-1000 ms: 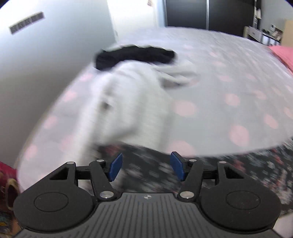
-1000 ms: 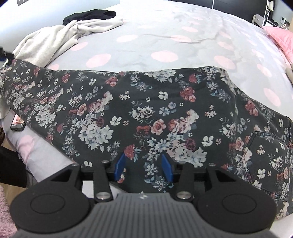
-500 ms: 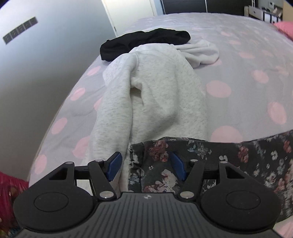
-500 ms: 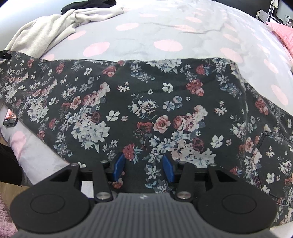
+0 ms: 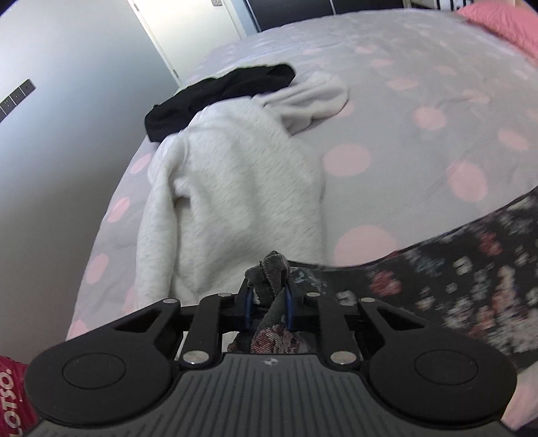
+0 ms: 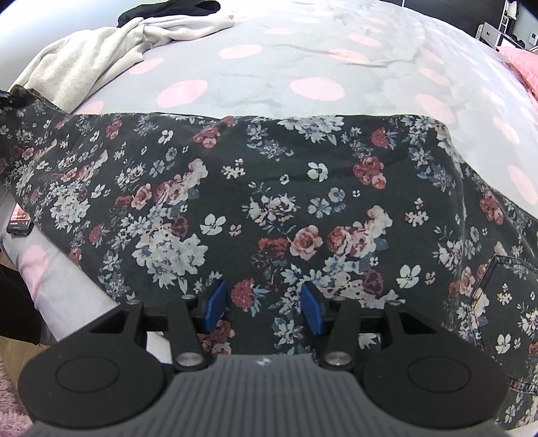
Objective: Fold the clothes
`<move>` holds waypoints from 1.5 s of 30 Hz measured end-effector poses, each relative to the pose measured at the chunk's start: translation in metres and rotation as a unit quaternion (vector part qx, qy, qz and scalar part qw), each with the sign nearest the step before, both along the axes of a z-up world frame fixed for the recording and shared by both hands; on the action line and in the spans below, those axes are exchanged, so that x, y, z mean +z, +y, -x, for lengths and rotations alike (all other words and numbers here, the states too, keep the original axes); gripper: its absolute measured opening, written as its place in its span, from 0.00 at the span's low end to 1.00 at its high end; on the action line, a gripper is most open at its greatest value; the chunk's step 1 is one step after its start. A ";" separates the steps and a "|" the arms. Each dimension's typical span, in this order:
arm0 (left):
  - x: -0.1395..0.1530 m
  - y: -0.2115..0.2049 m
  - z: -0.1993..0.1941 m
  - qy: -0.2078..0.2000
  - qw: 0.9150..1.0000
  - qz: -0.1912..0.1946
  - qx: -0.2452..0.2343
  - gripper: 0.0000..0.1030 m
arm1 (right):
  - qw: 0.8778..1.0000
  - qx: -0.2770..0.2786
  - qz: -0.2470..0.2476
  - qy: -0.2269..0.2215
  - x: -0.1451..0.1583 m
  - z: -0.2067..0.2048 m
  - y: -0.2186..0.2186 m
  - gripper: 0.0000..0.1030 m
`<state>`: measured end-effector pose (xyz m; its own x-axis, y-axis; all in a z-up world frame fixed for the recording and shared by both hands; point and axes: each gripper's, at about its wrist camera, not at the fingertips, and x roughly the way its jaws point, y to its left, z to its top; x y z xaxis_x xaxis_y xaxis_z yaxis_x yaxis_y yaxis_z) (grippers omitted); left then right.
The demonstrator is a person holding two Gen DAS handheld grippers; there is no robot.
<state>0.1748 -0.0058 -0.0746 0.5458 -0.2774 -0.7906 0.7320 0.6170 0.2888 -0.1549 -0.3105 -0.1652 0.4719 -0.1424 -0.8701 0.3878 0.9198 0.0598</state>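
Dark floral trousers (image 6: 269,188) lie spread across the near edge of the bed. My left gripper (image 5: 268,301) is shut on a bunched end of the floral trousers (image 5: 269,272), which stretch away to the right (image 5: 470,269). My right gripper (image 6: 264,301) is open, its blue pads (image 6: 215,301) just above the trousers' near edge, with fabric between them. A back pocket (image 6: 504,279) shows at the right.
A white sweatshirt (image 5: 235,188) and a black garment (image 5: 218,97) lie on the bed's left side. The bedspread (image 6: 336,60) is grey with pink dots. A phone (image 6: 20,222) lies at the bed's left edge. A pink pillow (image 5: 504,27) is far right.
My left gripper has closed on the end of the floral trousers and lifted it. My right gripper stays open and has moved slightly forward over the fabric.
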 end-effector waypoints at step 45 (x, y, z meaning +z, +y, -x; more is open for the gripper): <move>-0.004 -0.105 0.151 0.077 0.990 0.016 -0.115 0.51 | 0.992 -0.080 -0.071 -0.069 0.032 0.019 -0.027 0.53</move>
<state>0.0242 -0.1108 -0.0785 0.3397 -0.4068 -0.8480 0.8879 0.4362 0.1464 -0.1737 -0.3372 -0.1330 0.5693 -0.1061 -0.8153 0.5080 0.8251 0.2474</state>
